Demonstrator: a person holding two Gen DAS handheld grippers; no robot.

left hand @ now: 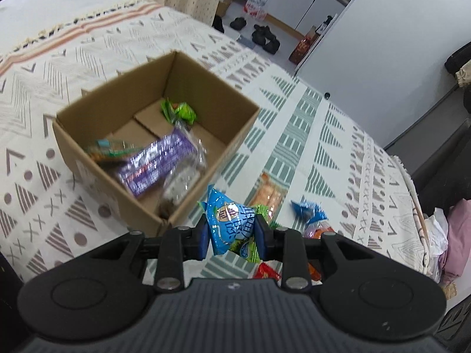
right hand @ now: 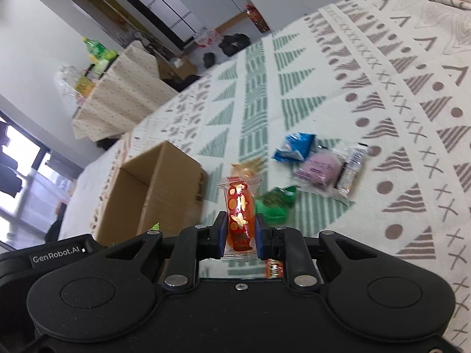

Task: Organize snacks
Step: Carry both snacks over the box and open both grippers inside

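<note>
Where tongs (left hand: pixel 231 232) pinch: crinkly blue packet (left hand: pixel 226 220)

matt brown corrugated cardboard for the box (left hand: pixel 97 135), raw fluted edge along its rim. woven cotton-like bedspread (left hand: pixel 297 135), matt, printed in grey and green shapes, fringed at one edge. glossy crinkled plastic film on the blue snack packet (left hand: pixel 228 220); shiny metallic purple foil on the wrapper (left hand: pixel 156 164) in the box. clear glossy film over the red-orange candy packet (right hand: pixel 240 214). matt black moulded plastic on the left gripper (left hand: pixel 231 236), with bright metal rivets and blue rubbery pads (left hand: pixel 203 241).
</note>
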